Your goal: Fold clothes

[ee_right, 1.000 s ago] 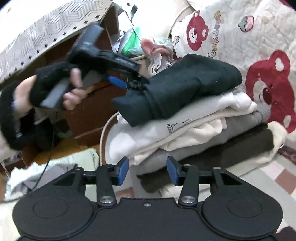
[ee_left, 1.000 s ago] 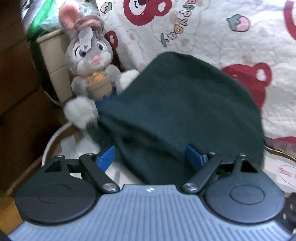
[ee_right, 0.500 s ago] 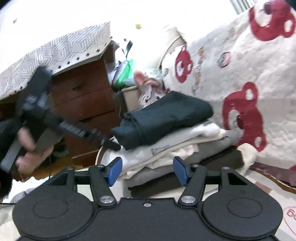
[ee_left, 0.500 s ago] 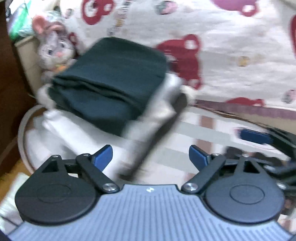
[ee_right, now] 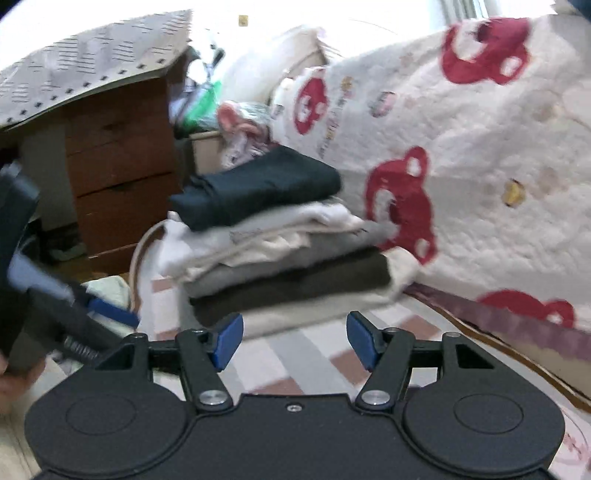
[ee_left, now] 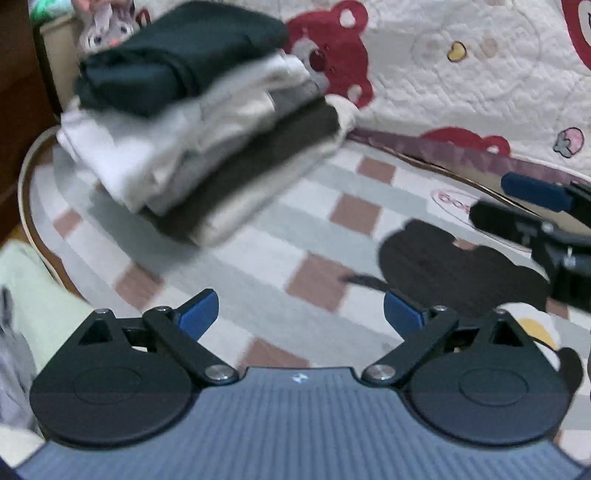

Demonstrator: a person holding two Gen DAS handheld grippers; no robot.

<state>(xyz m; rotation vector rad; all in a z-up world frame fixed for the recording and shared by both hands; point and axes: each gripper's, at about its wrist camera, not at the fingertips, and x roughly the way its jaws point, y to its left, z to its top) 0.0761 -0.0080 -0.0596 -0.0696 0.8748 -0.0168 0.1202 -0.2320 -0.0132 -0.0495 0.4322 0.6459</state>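
With both the left gripper (ee_left: 300,309) and right gripper (ee_right: 294,339) empty, fingers apart, the folded stack (ee_right: 284,243) topped by a dark green garment (ee_left: 177,55) sat at the checked mat's (ee_left: 314,236) far-left edge, suggesting a pause between garments.

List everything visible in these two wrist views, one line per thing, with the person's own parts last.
Folded dark green garment: one, top of the stack.
Stack of folded clothes: one pile, white, cream, grey and dark brown layers under the green one, on the mat.
Checked mat: one, grey, white and pink squares, under the stack.
Bear-print quilt: one, white with red bears, behind the stack.
Plush rabbit: one, grey, behind the stack, blurred.
Wooden drawers: one unit, brown, left of the stack.
Pale green cloth: one, left edge.
Left gripper: one, black with blue pads, jaws open, empty.
Right gripper: one, black with blue pads, jaws open, empty.
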